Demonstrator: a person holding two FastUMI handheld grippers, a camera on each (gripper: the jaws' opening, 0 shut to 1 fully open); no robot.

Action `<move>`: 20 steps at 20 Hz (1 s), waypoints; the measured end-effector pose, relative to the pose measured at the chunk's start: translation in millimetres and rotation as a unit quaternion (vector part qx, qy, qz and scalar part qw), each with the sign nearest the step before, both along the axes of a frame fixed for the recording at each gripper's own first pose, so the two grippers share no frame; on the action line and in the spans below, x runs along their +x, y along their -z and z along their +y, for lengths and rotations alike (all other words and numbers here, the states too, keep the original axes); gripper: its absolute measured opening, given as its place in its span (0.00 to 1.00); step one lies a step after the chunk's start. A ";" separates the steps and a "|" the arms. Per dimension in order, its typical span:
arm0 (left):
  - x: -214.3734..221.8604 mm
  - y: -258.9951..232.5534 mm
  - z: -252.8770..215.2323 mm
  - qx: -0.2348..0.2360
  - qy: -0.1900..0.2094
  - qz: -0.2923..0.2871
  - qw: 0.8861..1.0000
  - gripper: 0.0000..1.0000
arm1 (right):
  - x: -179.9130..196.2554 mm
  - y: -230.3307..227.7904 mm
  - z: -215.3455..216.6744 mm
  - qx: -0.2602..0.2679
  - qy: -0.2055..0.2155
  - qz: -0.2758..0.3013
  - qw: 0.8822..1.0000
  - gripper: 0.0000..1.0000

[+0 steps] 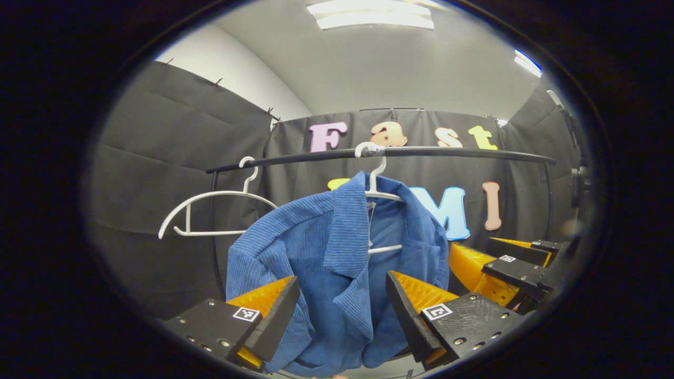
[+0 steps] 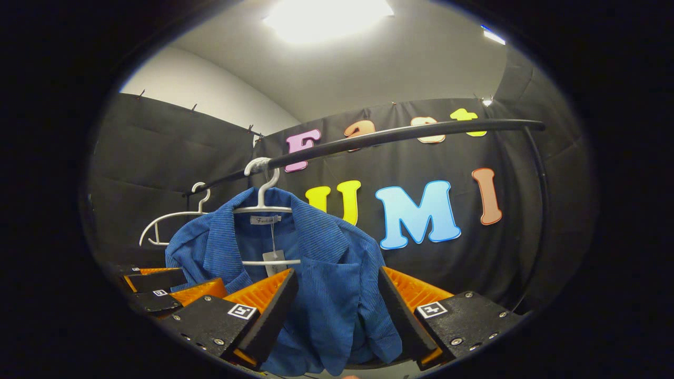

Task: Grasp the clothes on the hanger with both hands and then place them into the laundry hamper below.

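Hanging from a white hanger (image 1: 375, 179) on the black rail (image 1: 421, 152), straight ahead of both grippers: the blue corduroy jacket (image 1: 337, 263), long axis running top to bottom. Framing the jacket's left shoulder and lapel with the left gripper (image 1: 342, 310), jaws standing apart, cloth lying between the fingers but not yet pinched. Framing the opposite front panel with the right gripper (image 2: 337, 310), jaws likewise apart, fabric sitting in the gap, contact with the pads not clear. Sitting about equally near, both hands, one per side of the collar. Hanging bare farther along the rail, a second empty hanger (image 1: 210, 213). Likely needing next: closing both jaws, then lifting up off the hook before lowering toward the hamper.
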State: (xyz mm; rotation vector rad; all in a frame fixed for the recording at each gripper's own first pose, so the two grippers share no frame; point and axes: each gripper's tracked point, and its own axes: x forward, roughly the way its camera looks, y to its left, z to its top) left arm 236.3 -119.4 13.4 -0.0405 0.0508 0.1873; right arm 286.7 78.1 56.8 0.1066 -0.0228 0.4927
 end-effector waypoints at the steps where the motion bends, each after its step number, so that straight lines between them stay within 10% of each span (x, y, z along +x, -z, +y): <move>1: 5.8 5.5 0.0 0.002 -0.004 0.005 1.000 1.00 | 4.5 4.2 3.8 0.004 -0.007 0.006 1.000 0.94; 20: 57.3 73.0 20.9 0.007 -0.098 0.038 0.994 0.95 | 69.3 84.8 62.1 -0.025 -0.064 0.069 0.995 0.92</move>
